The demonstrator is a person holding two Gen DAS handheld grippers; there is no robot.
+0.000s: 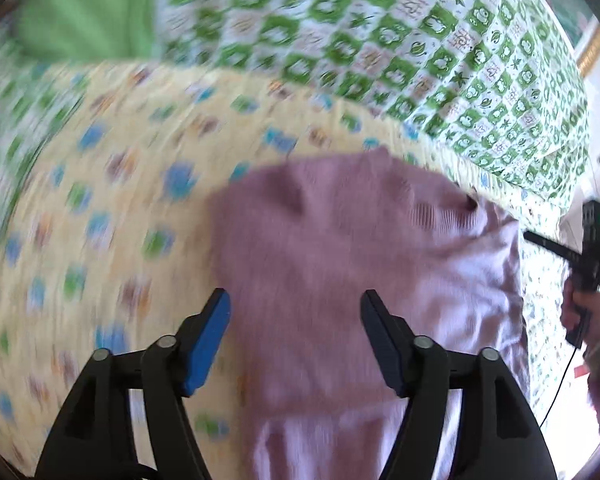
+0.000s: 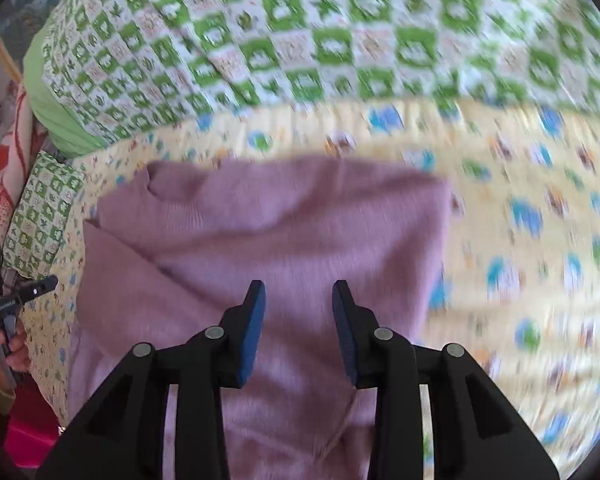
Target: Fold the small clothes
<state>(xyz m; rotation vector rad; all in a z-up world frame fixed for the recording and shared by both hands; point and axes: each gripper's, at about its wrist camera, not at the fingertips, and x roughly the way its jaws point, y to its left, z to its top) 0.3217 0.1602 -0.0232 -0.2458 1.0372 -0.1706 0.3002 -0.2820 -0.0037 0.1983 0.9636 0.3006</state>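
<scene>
Bed-type surface covered with a yellow blanket [image 2: 520,240] that has little blue and green prints, and behind it a green-and-white checkered quilt [image 2: 300,40] piled up higher. Smack in the middle of the yellow blanket lies the pink knit sweater [image 2: 280,232], partly folded over itself, with its neck end toward the quilt. Both views are pretty motion-blurred, so fine detail is a wash.

Left gripper [image 1: 296,312] hangs above the sweater with jaws spread wide and nothing pinched between them. Right gripper [image 2: 299,304] is also over the sweater, jaws parted a narrower amount, pads not pressing the knit, so it's let go too. Off past the sweater's edge in the left view you can see a hand [image 1: 584,312] gripping the other tool's handle.
</scene>
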